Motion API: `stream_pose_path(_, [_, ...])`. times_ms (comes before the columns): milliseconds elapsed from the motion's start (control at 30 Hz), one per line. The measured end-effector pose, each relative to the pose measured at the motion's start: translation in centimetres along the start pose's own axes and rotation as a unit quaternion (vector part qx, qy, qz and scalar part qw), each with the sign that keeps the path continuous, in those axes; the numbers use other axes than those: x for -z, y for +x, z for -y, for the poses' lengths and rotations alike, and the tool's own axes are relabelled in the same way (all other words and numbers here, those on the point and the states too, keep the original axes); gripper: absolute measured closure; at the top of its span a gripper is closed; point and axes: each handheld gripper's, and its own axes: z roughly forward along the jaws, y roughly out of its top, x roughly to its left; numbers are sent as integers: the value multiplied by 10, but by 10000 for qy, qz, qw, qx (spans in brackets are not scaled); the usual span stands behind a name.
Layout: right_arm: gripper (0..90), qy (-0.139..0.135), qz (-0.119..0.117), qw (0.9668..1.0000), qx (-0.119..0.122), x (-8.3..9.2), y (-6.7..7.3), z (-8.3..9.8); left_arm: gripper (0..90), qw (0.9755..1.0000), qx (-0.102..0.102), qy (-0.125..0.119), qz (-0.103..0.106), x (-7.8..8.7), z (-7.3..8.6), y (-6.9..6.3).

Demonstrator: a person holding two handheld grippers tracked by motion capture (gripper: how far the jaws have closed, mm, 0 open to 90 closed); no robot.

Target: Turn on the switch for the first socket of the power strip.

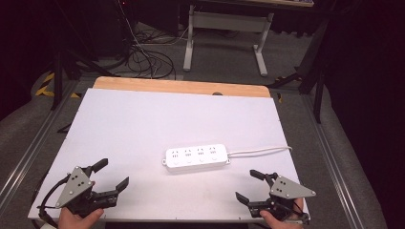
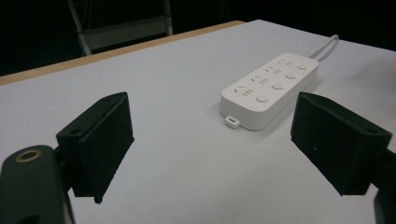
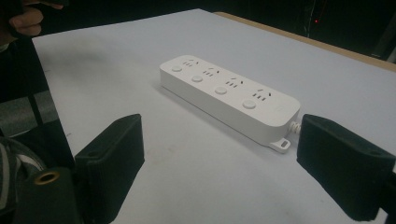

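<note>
A white power strip point(image 1: 196, 157) with several sockets and round buttons lies flat near the middle of the white table point(image 1: 143, 124); its white cord point(image 1: 260, 151) runs off to the right. My left gripper point(image 1: 112, 175) rests near the front left corner, open and holding nothing. My right gripper point(image 1: 249, 186) rests near the front right corner, also open with nothing in it. In the left gripper view the power strip point(image 2: 271, 88) lies ahead and to the right, beyond the left gripper point(image 2: 210, 144). The right gripper view shows the power strip point(image 3: 229, 95) just ahead of the right gripper point(image 3: 219, 163).
The table has a wooden strip point(image 1: 181, 87) along its far edge. Beyond it on the floor are tangled cables point(image 1: 148, 59) and a white desk frame point(image 1: 224, 33). Metal rails point(image 1: 334, 162) run along both sides of the table.
</note>
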Motion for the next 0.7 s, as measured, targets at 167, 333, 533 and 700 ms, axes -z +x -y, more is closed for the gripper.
stream_pose_path(167, [153,-1,-9,10000,15,0,0,-1,136,9998,-157,-49,-77,1,0,-2])
stream_pose_path(333, [154,-9,-13,10000,12,0,1,-1,137,9995,-298,-37,-116,2,0,-4])
stream_pose_path(533, [156,-2,-40,10000,20,0,1,-1,137,9994,-324,-16,-151,2,0,-4])
stream_pose_path(700, [166,-4,-54,10000,22,0,1,-3,137,9993,-323,3,-200,2,0,-4])
